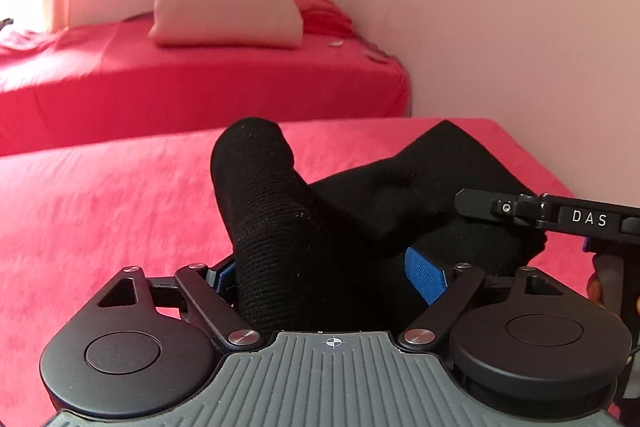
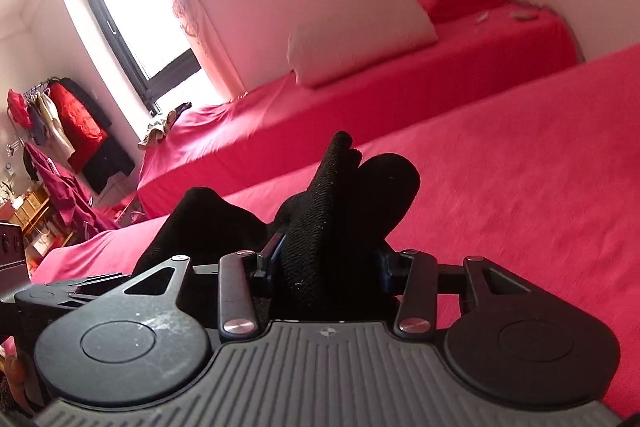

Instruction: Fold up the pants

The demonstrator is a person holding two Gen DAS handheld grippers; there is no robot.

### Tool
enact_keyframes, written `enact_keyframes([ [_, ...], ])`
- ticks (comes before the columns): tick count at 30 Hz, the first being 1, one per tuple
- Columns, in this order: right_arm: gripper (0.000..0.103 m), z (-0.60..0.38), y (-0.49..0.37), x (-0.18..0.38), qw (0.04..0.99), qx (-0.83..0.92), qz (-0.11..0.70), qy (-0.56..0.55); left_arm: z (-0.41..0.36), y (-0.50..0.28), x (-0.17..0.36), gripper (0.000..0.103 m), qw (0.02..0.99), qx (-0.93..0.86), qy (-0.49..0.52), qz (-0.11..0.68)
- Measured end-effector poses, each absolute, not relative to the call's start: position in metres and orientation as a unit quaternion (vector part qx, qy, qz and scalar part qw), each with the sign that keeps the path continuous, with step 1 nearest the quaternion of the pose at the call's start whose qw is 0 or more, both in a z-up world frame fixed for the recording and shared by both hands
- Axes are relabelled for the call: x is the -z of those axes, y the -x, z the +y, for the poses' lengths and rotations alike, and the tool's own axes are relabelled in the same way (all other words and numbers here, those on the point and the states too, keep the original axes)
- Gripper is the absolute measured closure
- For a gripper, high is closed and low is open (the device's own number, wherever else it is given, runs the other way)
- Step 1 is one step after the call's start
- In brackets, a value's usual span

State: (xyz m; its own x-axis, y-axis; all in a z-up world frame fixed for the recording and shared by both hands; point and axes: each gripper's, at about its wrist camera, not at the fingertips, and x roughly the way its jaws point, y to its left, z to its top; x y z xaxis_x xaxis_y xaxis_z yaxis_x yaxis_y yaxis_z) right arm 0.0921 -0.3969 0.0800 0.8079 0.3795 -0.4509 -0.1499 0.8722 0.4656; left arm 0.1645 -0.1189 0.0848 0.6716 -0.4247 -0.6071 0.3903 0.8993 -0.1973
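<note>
Spreading beyond both grippers' fingers lay a red-covered surface (image 1: 100, 211), bare cloth open to the left of the left gripper's fingers and to the right of the right gripper's. Its far edge ran just past the fingertips, and across a narrow gap stood a second red-covered bed (image 1: 200, 83) against a pale wall (image 1: 500, 27), with a cream pillow (image 1: 228, 15) on it.

Only the right wrist view showed the bright window (image 2: 136, 7) far off to the left of its fingers, and a rack of hanging clothes (image 2: 60, 123) below it. Only the left wrist view showed the other gripper's black arm entering from the right, level with the cloth.

Black ribbed pants (image 1: 288, 219) rose bunched from between the fingers in both views, lifted clear of the red cover at the grip, with more fabric trailing down onto it beyond.

The left gripper (image 1: 332, 275) was closed partway on a thick roll of the pants, one blue pad (image 1: 426, 273) showing beside the fabric. The right gripper (image 2: 328, 259) stood about half closed, clamped on a folded edge of the pants that stood upright between its fingers.
</note>
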Motion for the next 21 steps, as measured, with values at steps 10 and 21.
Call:
enact_keyframes([
  [10, 0.040, -0.421, -0.152, -0.077, 0.950, -0.111, 0.209, -0.205, -0.149, -0.236, -0.076, 0.000, 0.939, 0.163, 0.002, 0.303],
  [21, 0.013, -0.454, -0.171, 0.010, 0.914, -0.007, 0.330, -0.235, -0.147, -0.234, 0.004, 0.000, 0.920, 0.091, -0.074, 0.374],
])
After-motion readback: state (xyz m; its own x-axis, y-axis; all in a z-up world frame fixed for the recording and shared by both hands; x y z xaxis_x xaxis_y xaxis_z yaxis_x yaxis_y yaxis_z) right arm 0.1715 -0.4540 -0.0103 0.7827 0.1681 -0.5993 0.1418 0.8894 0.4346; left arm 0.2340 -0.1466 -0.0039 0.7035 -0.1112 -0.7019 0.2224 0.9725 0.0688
